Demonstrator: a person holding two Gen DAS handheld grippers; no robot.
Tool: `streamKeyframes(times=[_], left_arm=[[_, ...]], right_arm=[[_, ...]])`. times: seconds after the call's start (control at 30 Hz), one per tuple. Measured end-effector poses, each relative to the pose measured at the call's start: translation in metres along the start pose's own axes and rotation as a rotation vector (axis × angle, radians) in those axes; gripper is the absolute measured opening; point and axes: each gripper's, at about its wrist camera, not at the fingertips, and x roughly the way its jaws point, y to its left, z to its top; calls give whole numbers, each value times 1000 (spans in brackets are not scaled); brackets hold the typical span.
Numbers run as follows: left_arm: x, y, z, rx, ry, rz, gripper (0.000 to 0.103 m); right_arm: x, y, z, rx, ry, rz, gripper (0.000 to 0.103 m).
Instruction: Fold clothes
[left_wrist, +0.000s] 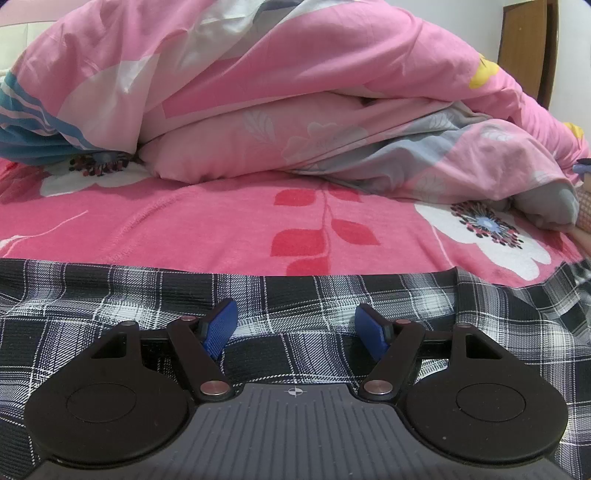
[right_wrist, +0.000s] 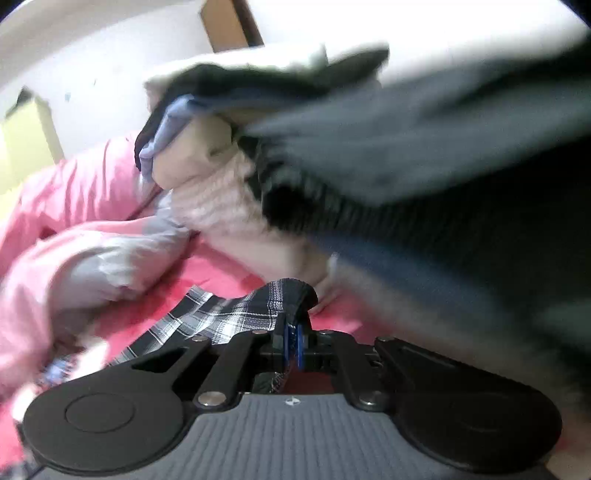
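Black-and-white plaid garment (left_wrist: 295, 295) flat on pink bedsheet (left_wrist: 221, 229), corner bunched.

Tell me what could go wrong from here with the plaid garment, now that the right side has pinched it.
1. The right gripper is shut on only a small bunched corner of the plaid garment; a pull may slip it free.
2. The left gripper is open above the cloth, so lifting one-handed may drag the garment askew.
3. A pile of clothes lies close behind the pinch and could snag.
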Motion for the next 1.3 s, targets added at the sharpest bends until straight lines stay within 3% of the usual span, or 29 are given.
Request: streamKeyframes(times=[0.27, 0.33, 0.37, 0.4, 0.5, 0.6, 0.73, 0.8, 0.9, 1.0, 1.1, 1.3], left_arm=[[0, 1, -1, -5, -2, -4, 70], [0, 1, -1, -6, -2, -5, 70], [0, 1, -1, -6, -2, -5, 71], [0, 1, -1, -6, -2, -6, 71], [0, 1, -1, -6, -2, -6, 70], [0, 1, -1, -6, -2, -6, 70], [0, 1, -1, -8, -2, -6, 71], [0, 1, -1, -11, -3, -9, 70], [-1, 2, -1, -16, -4, -13, 70], [-1, 2, -1, -17, -4, -13, 70], [-1, 2, -1, -18, -4, -14, 71], [-1, 2, -2, -19, -4, -14, 71]], right_arm=[[16, -3, -2, -83, 60, -135, 4], [15, 0, -3, -95, 94, -137, 9], [12, 1, -4, -98, 112, -128, 17], [5, 3, -5, -107, 118, -112, 31], [-20, 9, -12, -146, 116, -63, 44], [-50, 8, -20, -129, 131, 14, 45], [-60, 0, -31, 23, 287, 171, 41], [-66, 8, -39, 11, 325, 237, 36], [-89, 34, -48, -205, 284, 376, 36], [-122, 70, -63, -642, 162, 484, 36], [-142, 97, -91, -1044, 54, 538, 35], [-135, 122, -124, -1365, -19, 543, 35]])
